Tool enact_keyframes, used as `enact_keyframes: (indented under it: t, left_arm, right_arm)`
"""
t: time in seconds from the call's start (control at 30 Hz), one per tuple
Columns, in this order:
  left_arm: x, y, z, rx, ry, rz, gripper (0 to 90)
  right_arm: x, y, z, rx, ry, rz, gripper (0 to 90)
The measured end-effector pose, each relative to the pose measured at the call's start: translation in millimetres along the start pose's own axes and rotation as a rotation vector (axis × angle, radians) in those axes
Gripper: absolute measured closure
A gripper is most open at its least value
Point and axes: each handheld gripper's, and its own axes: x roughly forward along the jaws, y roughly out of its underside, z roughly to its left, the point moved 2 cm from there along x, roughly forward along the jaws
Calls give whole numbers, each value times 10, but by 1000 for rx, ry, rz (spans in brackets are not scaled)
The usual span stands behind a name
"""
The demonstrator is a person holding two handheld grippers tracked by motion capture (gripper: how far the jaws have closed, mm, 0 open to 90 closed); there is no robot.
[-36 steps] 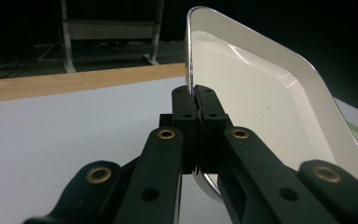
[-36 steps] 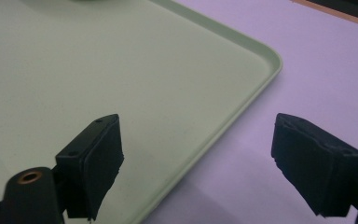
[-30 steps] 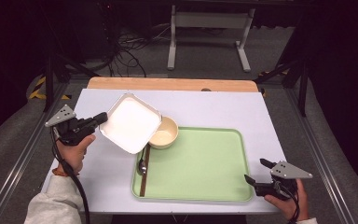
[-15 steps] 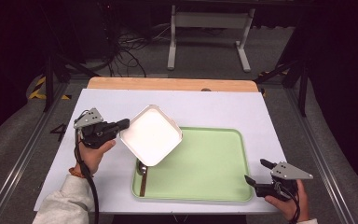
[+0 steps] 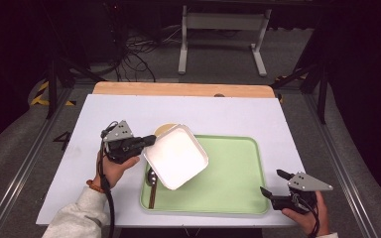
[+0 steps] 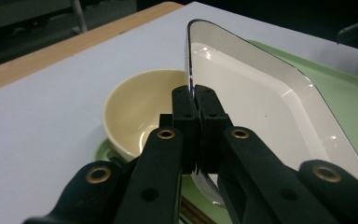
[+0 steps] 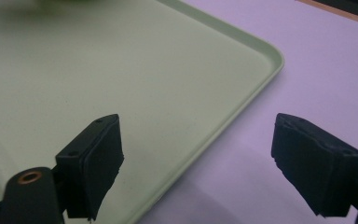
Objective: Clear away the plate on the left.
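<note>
Your white square dish [image 5: 176,156] with rounded corners has a thin dark rim and a glossy, empty inside. You have it lifted off the bench and tilted, held by its left rim, with its far corner over the cream bowl [image 5: 164,130] and most of it above the left part of the green tray [image 5: 228,188]. It hides most of that bowl and the upper ends of the utensils [image 5: 151,191] on the tray.

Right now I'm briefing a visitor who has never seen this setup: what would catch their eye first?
First, the white square dish, pinched at its rim by the left gripper and carried tilted above the left part of the green tray. Beneath it, a cream bowl at the tray's far left corner. The right gripper waits open at the tray's near right corner.
</note>
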Motion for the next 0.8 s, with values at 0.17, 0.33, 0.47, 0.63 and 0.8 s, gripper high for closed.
enact_keyframes:
  t: [0.17,0.33,0.47,0.63,0.8]
  left_arm:
    - [177,22,-107,30,28,53,888]
    - [303,39,-203,55,44,87,887]
    - [385,55,-258,70,61,111,887]
    - [449,66,-345,92,74,129,887]
    - [477,64,-401,106,82,138,888]
  right_arm:
    - [-2,-10,25,-15,-4,-2,169]
    - [2,-3,25,-14,-9,2,169]
    - [3,-2,24,-14,-9,4,169]
    - [0,-4,23,-14,-8,2,169]
    - [3,-2,25,-14,-9,4,169]
